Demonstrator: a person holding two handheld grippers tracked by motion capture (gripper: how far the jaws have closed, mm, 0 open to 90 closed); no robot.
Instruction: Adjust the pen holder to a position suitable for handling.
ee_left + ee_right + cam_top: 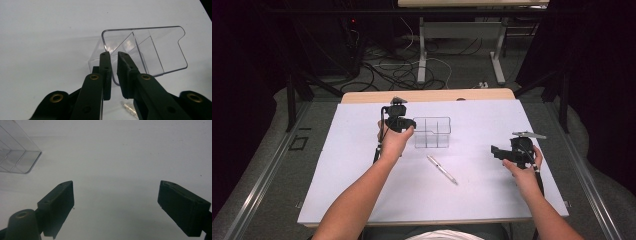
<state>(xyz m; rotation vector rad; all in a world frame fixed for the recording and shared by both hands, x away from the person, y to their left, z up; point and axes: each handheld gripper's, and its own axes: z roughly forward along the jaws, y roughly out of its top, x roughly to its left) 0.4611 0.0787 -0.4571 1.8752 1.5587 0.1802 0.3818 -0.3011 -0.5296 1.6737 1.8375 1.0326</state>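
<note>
High view, tray: a clear plastic tray [432,132] with dividers stands on the white table [362,190], near the far middle.
High view, left gripper: the left gripper [408,123] is at the tray's left wall.
High view, pen: a silver pen [442,169] lies flat and diagonal, in front of the tray, between the two hands and apart from both.
High view, right gripper: the right gripper [495,151] hovers at the right, well apart from tray and pen.
Left gripper view, grip: the jaws are pressed together on the thin near wall of the tray [147,50], close to a rounded corner.
Right gripper view, jaws: wide apart, holding nothing; a corner of the tray [17,157] is at the upper left.
Handling, tray: I judge it light, stiff, smooth and a little brittle; it can slip or tilt, so hold the wall deep and gently.
Handling, pen: thin, hard, it rolls easily; best taken across the middle of the barrel.
</note>
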